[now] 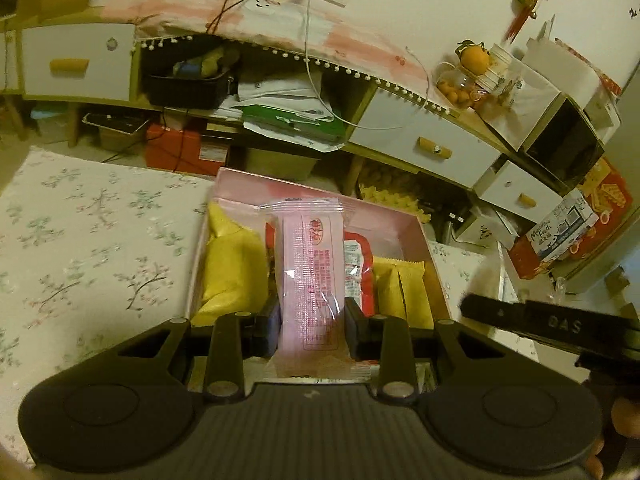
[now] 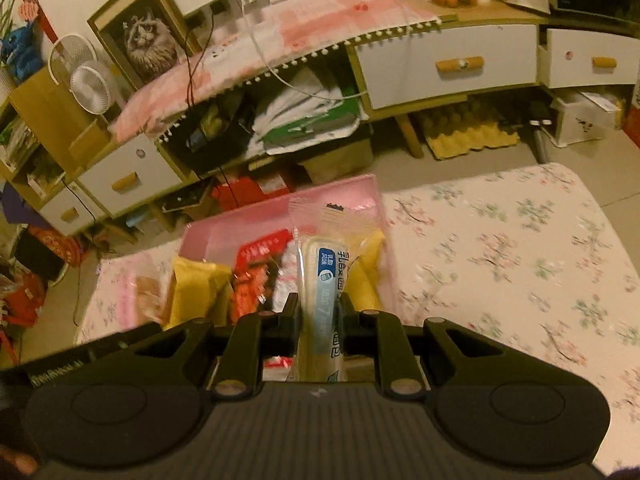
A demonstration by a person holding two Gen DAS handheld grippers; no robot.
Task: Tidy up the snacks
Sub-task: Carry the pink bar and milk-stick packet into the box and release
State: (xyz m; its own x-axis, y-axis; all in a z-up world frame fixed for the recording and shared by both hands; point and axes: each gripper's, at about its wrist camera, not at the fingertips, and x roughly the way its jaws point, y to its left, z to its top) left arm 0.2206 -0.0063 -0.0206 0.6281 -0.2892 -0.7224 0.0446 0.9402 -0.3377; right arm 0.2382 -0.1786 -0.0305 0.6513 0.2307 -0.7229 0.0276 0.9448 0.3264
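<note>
My left gripper (image 1: pixel 311 326) is shut on a pink snack packet (image 1: pixel 311 276) with red print, held upright over the pink box (image 1: pixel 240 184). The box holds yellow packets (image 1: pixel 234 264) and a red packet (image 1: pixel 358 268). My right gripper (image 2: pixel 320 322) is shut on a clear packet with a pale bar and blue label (image 2: pixel 322 280), held over the same pink box (image 2: pixel 224 236), where yellow packets (image 2: pixel 196 288) and a red packet (image 2: pixel 256 276) lie. The right gripper's black body (image 1: pixel 560 326) shows at the right of the left wrist view.
The box sits on a floral cloth (image 1: pixel 80 248) (image 2: pixel 520 264). Behind stands a low cabinet with white drawers (image 1: pixel 424 144) (image 2: pixel 448 64), a cloth-covered top with cables, fans (image 2: pixel 90 86), a framed cat picture (image 2: pixel 148 40), a jar of oranges (image 1: pixel 464 84) and cartons on the floor (image 1: pixel 560 232).
</note>
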